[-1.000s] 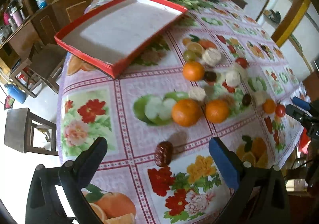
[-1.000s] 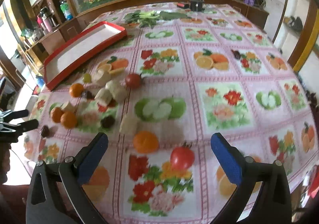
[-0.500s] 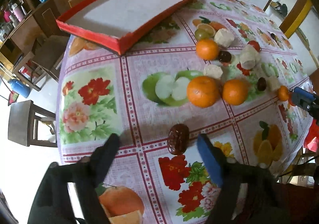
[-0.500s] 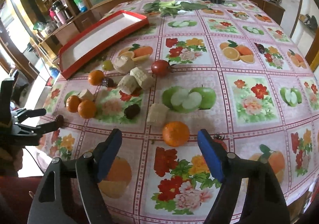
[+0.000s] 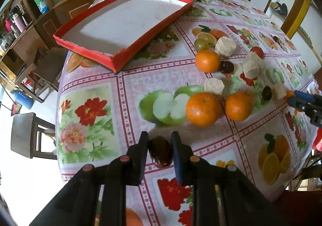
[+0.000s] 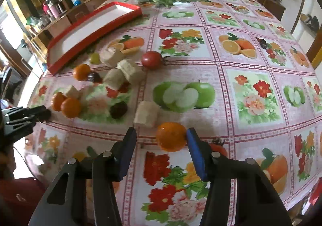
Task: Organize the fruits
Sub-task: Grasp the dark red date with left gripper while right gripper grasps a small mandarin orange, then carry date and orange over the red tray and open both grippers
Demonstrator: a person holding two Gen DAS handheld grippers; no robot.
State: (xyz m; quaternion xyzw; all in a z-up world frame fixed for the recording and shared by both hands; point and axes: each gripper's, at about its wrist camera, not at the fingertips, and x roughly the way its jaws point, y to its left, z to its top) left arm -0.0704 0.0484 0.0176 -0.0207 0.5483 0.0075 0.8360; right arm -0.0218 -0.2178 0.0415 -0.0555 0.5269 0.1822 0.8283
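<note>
Dark-brown date (image 5: 160, 152) sits pinched in our left gripper (image 5: 159, 145) at the near table edge. Our right gripper (image 6: 161, 141) is closing around an orange (image 6: 171, 136), one pad touching. Next, we judge, both lift toward the far-left red tray (image 5: 112, 61).

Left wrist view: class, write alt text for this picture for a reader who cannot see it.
The left gripper is shut on a dark brown date on a fruit-and-flower patterned tablecloth. Beyond it lie three oranges, pale cut chunks, more dates and a green grape. An empty red-rimmed tray sits behind.
</note>
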